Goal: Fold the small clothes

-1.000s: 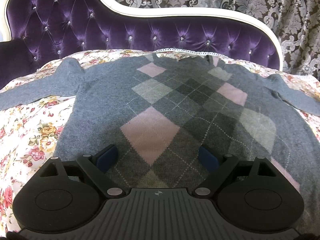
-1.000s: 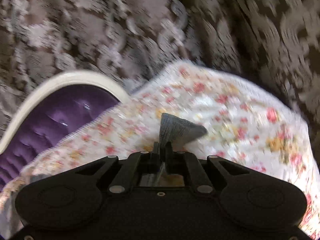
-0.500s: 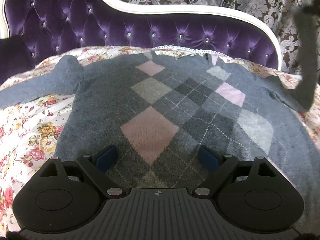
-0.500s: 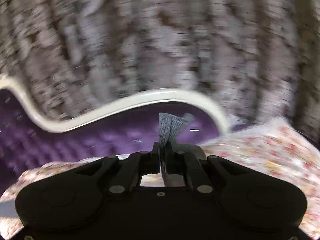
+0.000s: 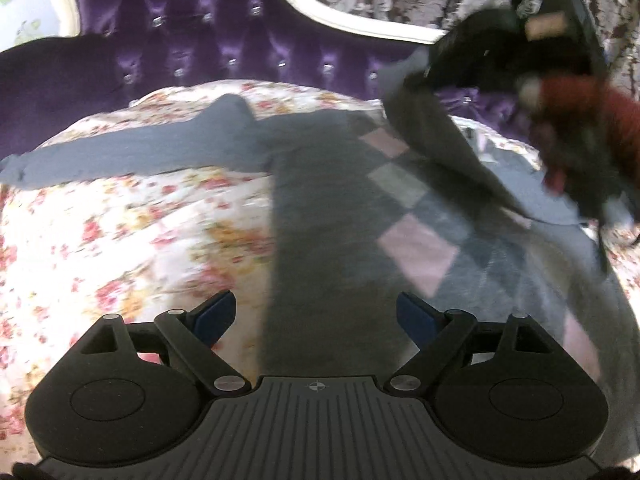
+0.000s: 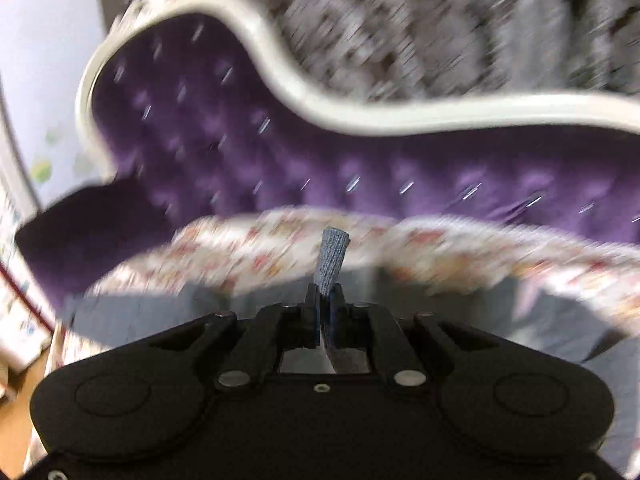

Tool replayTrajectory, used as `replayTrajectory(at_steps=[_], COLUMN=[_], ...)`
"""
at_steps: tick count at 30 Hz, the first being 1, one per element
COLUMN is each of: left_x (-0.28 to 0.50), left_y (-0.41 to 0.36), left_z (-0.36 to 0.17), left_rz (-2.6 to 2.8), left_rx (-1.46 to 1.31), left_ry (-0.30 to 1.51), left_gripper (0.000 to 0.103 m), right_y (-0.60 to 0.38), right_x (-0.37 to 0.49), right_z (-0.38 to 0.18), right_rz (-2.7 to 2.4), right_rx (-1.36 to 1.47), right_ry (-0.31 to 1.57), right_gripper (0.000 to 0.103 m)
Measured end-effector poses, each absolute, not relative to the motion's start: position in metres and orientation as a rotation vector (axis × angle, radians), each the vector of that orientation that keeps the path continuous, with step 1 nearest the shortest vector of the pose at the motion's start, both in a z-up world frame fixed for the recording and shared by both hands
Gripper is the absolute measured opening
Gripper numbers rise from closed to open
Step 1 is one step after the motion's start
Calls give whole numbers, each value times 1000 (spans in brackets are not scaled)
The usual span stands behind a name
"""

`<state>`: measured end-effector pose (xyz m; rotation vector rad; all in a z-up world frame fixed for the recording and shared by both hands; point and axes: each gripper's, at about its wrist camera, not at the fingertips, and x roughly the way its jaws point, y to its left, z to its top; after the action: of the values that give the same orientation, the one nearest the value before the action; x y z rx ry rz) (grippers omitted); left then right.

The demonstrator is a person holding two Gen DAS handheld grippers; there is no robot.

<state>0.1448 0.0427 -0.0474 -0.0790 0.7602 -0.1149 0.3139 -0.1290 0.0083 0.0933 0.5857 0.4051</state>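
The grey argyle sweater (image 5: 340, 240) lies flat, front up, on the floral bedspread (image 5: 120, 220), with its neck toward the purple tufted headboard (image 5: 200, 40). Its long axis runs from the left gripper (image 5: 316, 316) away to the headboard. The jaws of this gripper are spread wide and hold nothing; they hover over the hem, near the sweater's left edge.

The right gripper (image 6: 326, 312) has its jaws clenched on the cuff (image 6: 331, 256) of the right sleeve (image 5: 440, 148). In the left wrist view this sleeve is lifted and stretches as a band over the chest, toward the middle. The other sleeve (image 5: 132, 156) lies straight out on the bedspread, well apart from both grippers; the left one is nearer to it. I judge that the right sleeve must next be laid across the body, so its direction relative to the body's long axis matters most.
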Motion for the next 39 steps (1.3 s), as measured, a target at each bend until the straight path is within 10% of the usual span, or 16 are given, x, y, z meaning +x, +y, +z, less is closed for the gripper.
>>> replayTrajectory(at_steps=[7,11,31,34,38,39], left_x=[150,158,294,307,318,317], left_y=[59,56,23,20,14,14], left_z=[-47,-39,-53,-57,-57,-55], left_rz=[-99,-117,-240,-261,-269,-264], left_rx=[-81,-80,-191,-233,-253,-259], left_ry=[779,763,853,879,875,861], left_gripper=[87,87,77,65,2,3], right_y=[-92,-106,-353,-363,-375,-377], right_x=[313,291,230,226,223,223], right_z=[-45,-39,-51,-59,-69,-71], right_rz=[504,582,115,95,75,75], right_rx=[51,69,336,361,394,394], right_ry=[654,584,539,538,549,550], right_gripper=[20,58,59,59,59,59])
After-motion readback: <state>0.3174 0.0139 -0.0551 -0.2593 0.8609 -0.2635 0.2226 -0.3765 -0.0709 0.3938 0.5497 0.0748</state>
